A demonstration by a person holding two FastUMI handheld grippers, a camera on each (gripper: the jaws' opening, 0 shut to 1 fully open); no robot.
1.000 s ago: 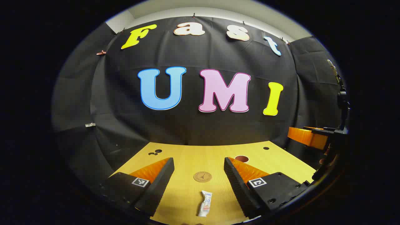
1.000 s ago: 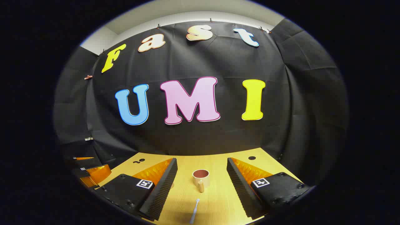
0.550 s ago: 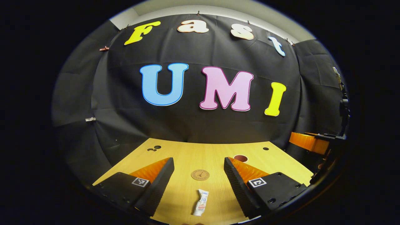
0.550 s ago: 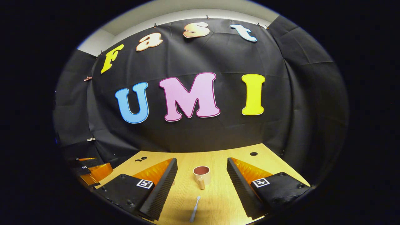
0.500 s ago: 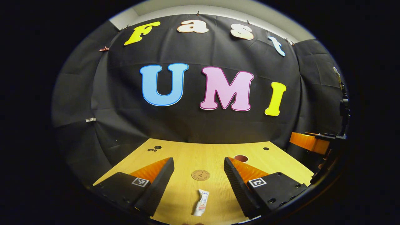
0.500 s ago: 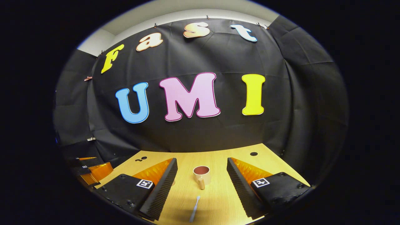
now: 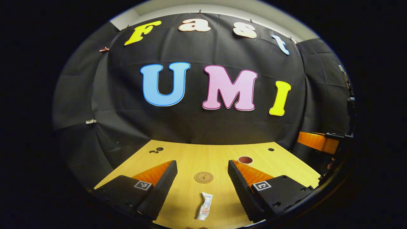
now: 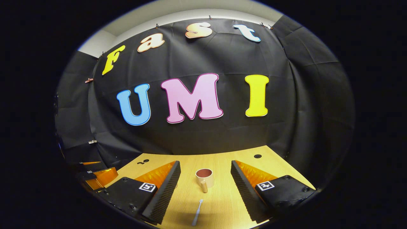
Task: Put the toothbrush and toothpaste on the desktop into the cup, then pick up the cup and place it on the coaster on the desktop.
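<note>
Left gripper point(image 7: 202, 173): fingers wide apart, nothing between the pads; hovers over the wooden desktop point(image 7: 190, 156). Square black-and-white marker tag on each finger base, pattern only, no readable text.

Toothpaste tube point(image 7: 204, 206): small white tube, lies flat on desktop betw. the left gripper's fingers, at the near edge, touching neither. Blue print near cap end, pinkish patch lower down; too small to read.

Coaster point(image 7: 203, 177): round, brown, flat on desktop just beyond the tube, apart from it. Dark emblem at centre w/ ring of lettering round the rim; illegible.

Cup point(image 8: 204, 177): cream outside, reddish-brown inside, upright, handle toward camera. In right gripper view it stands mid-desktop betw. the fingers, clear of both. In left gripper view only its rim peeks out behind the right-hand finger, well right of coaster.

Toothbrush point(image 8: 197, 216): white, lies flat, near edge of desktop, in front of the cup's handle, not touching it.

Right gripper point(image 8: 205, 175): fingers spread wide, holding nothing; marker tags as above.

Desktop: dark round holes near far corners.
</note>
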